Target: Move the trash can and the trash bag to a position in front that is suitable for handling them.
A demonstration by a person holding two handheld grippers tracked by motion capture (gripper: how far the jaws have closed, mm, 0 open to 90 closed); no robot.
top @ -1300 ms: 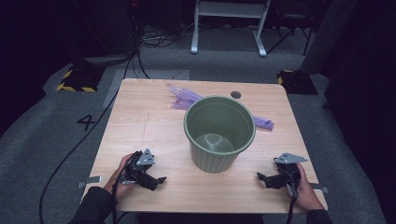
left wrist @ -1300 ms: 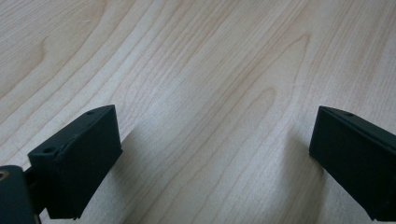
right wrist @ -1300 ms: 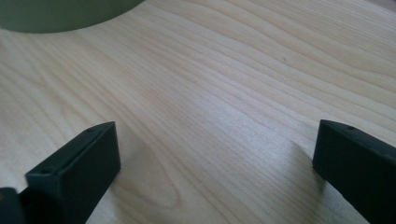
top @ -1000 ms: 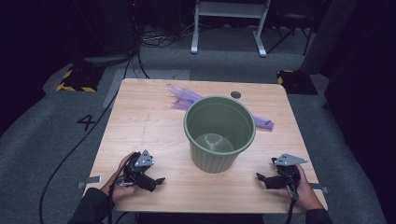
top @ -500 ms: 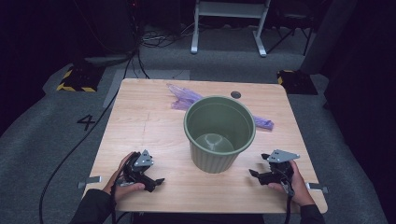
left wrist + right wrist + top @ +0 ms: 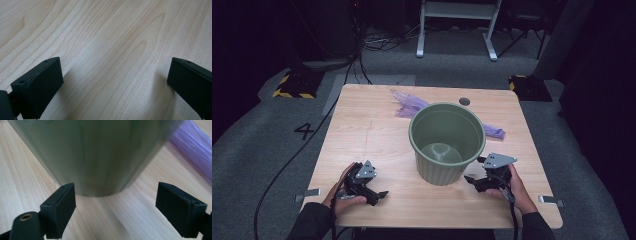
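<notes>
the green bucket [image 6: 446, 142] stands upright in the middle of the table [image 6: 362, 130], a little toward your near edge, its mouth open to the high view and its inside bare. behind it, toward the far edge, a crumpled purple plastic bag [image 6: 411, 104] lies flat on the wood, part of it hidden by the bucket's rim and a tail of it showing past the bucket's right side.

your right gripper [image 6: 476, 179] sits low near the table's near right corner, just beside the bucket's base, pointing at it. in the right gripper view its jaws are spread wide with nothing between them; the bucket's ribbed wall [image 6: 87, 157] rises straight ahead, near the jaw tips but not touching them, and the purple bag [image 6: 192, 150] shows at the upper right beyond it. whether the left-hand jaw tip brushes the base you cannot tell from this angle.

your left gripper [image 6: 374, 192] rests near the near left corner, well apart from the bucket, aimed toward the table's middle. in the left gripper view its jaws are released, wide apart, with bare wood grain [image 6: 112, 50] between them.

a small dark round grommet [image 6: 464, 101] sits near the far edge, right of the bag.
</notes>
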